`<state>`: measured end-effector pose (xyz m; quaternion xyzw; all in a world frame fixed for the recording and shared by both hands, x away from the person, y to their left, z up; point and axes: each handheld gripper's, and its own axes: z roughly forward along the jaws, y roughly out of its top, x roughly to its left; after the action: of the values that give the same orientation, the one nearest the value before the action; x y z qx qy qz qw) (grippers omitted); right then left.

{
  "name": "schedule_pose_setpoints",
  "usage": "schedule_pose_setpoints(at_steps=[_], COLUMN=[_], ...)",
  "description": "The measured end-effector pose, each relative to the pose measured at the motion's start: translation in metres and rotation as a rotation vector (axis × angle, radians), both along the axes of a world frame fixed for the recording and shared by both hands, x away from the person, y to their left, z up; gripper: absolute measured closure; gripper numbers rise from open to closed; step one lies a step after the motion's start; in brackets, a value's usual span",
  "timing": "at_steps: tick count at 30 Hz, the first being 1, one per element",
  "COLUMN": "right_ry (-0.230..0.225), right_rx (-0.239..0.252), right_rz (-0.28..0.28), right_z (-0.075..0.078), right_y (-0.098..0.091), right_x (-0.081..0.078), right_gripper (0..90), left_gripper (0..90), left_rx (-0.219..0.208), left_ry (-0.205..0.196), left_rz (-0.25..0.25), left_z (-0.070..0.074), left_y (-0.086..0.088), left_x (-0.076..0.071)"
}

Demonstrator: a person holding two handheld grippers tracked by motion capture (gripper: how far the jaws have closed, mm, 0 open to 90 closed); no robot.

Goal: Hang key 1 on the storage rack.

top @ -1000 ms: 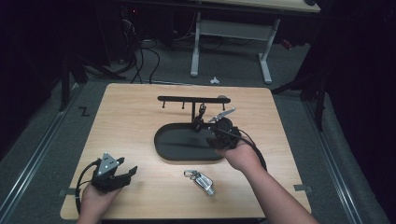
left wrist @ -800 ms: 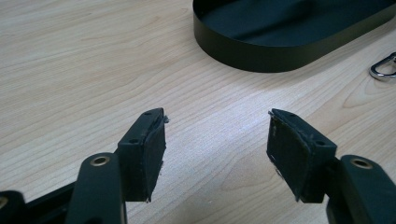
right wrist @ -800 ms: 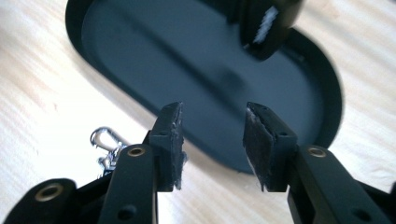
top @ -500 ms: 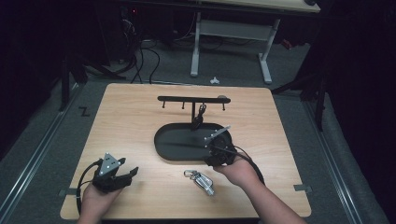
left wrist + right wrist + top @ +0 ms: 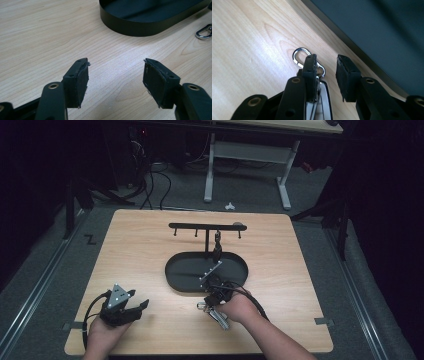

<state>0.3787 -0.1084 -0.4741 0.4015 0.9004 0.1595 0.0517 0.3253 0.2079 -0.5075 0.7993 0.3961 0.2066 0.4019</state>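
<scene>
As we hold our right gripper point(image 5: 325, 72) low over the desk point(image 5: 140, 255), its jaws stand a little apart and pinch nothing, with the key ring point(image 5: 308, 61) lying just under and partly behind the left-hand jaw in the right gripper view. Its silver clasp points away from us toward the tray, and the darker, flatter part of the bunch trails back beneath the gripper, so the long axis runs roughly along the jaws' own line. We judge that the coming move turns on this: the clasp sits off to one side of the gap, not between the jaws, so the gripper would need to shift sideways before closing. Our right hand point(image 5: 240, 309) is much the nearer one; in the high view the bunch lies just beside it, touching the desk. Our left gripper point(image 5: 131, 309) rests well apart at the near left, jaws spread wide and empty. Just beyond the clasp runs the wall of the black oval tray point(image 5: 175, 270), close enough to crowd a forward reach. Farther back stands the black hook rack point(image 5: 206, 226), with one small dark thing point(image 5: 217, 245) hanging from it.
</scene>
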Motion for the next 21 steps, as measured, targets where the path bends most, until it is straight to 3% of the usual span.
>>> schedule_pose_setpoints(at_steps=[6, 11, 13, 14, 21], right_ry=[0.043, 0.072, 0.073, 0.054, 0.032], right_rx=[0.010, -0.026, -0.043, -0.061, -0.110], right_rz=[-0.018, 0.003, 0.015, 0.058, 0.092], right_z=[-0.008, -0.015, -0.016, -0.018, -0.019], right_y=[0.006, 0.009, 0.008, 0.006, -0.001], right_x=[0.004, -0.002, -0.004, -0.003, -0.011], right_gripper=[65.5, 64.2, 64.0, 64.0, 68.2], left_gripper=[37.7, 37.7, 37.6, 37.7, 37.7], left_rx=[0.001, 0.008, 0.009, 0.009, 0.009], left_ry=[0.005, 0.009, 0.009, 0.009, 0.011], left_rz=[-0.005, -0.012, -0.013, -0.013, -0.016], left_z=[-0.001, -0.001, -0.001, -0.001, -0.001], left_y=[0.000, -0.001, -0.001, -0.001, -0.002], left_x=[0.000, 0.000, 0.000, 0.000, 0.000])
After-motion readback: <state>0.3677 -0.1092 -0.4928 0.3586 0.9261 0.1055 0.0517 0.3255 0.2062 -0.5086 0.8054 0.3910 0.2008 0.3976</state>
